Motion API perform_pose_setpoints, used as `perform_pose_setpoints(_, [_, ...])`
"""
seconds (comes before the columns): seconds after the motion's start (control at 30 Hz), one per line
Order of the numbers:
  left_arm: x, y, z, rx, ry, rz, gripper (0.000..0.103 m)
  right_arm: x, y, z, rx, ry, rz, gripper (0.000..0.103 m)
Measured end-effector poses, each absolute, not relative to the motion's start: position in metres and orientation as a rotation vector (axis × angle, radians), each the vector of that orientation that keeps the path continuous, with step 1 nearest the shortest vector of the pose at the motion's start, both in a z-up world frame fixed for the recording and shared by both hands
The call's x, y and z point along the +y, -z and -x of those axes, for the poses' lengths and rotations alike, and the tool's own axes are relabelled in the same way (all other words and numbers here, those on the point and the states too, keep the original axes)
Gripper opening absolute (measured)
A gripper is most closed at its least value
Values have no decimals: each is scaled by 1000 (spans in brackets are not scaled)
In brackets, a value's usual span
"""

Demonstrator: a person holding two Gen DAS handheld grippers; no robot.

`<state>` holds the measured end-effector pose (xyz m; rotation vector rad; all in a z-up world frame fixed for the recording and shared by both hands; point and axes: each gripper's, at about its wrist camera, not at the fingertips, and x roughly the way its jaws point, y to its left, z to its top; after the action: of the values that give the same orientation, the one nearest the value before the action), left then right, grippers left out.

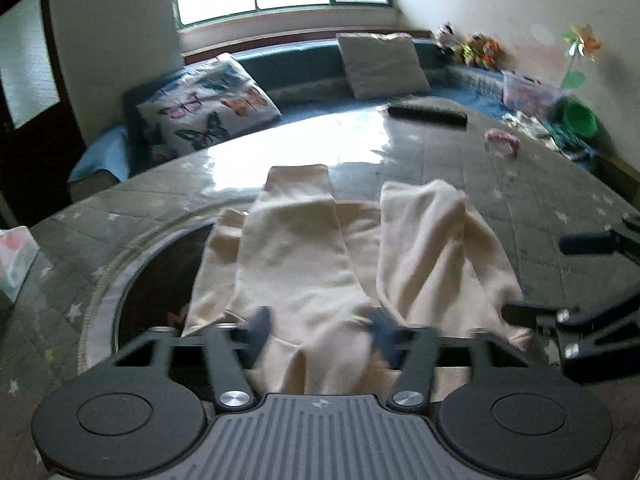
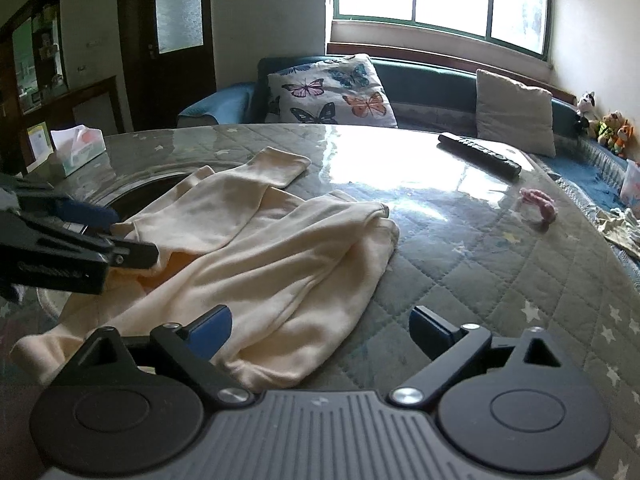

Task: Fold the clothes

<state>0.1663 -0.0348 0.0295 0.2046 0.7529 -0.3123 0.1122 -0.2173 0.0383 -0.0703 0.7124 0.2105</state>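
Observation:
A cream garment (image 1: 296,248) with two long legs lies rumpled on the round table (image 1: 500,216), legs pointing away toward the window. My left gripper (image 1: 320,334) is at its near edge. Its blurred fingers stand partly apart with the cloth filling the gap between them. From the right wrist view the left gripper (image 2: 116,234) straddles the garment's (image 2: 260,248) left edge. My right gripper (image 2: 320,328) is open at the near hem, its left finger over the cloth and its right finger over the quilted table cover. The right gripper (image 1: 552,276) also shows at the garment's right side.
A black remote (image 2: 480,152) and a pink hair tie (image 2: 540,204) lie on the table's far right. A tissue box (image 2: 78,148) stands at the far left edge. A dark round inset (image 1: 160,280) lies under the garment's left side. A cushioned bench (image 2: 424,76) runs behind.

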Motion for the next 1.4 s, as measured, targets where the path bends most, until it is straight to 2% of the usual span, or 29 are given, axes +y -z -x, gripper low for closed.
perform_pose_setpoints(0.03, [-33, -28, -166, 757, 317, -202, 16, -216, -39, -115, 714, -214, 68, 92])
perform_pose_setpoints(0.1, [-27, -29, -163, 751, 314, -188, 11, -213, -40, -119, 714, -228, 64, 87])
perform_pose_setpoints(0.57, [45, -42, -117, 693, 166, -14, 8, -152, -36, -139, 792, -462, 13, 50])
perform_pose_setpoints(0.67, [55, -43, -104, 691, 151, 7, 8, -141, -30, -140, 834, -501, 15, 35])
perform_pose_setpoints(0.73, [62, -42, -96, 693, 140, 15, 8, -138, -25, -138, 862, -511, 20, 20])
perform_pose_setpoints(0.83, [69, -42, -82, 700, 131, 33, 8, -143, -28, -128, 862, -505, 28, 5])
perform_pose_setpoints(1.23, [83, -42, -19, 754, 166, 55, 8, -200, -50, -47, 857, -496, 81, 2])
perform_pose_setpoints(1.37, [83, -43, -16, 772, 166, 45, 12, -212, -52, -31, 881, -486, 104, 6])
perform_pose_setpoints(1.4, [82, -46, -16, 763, 167, 35, 17, -213, -54, -30, 877, -483, 107, 8])
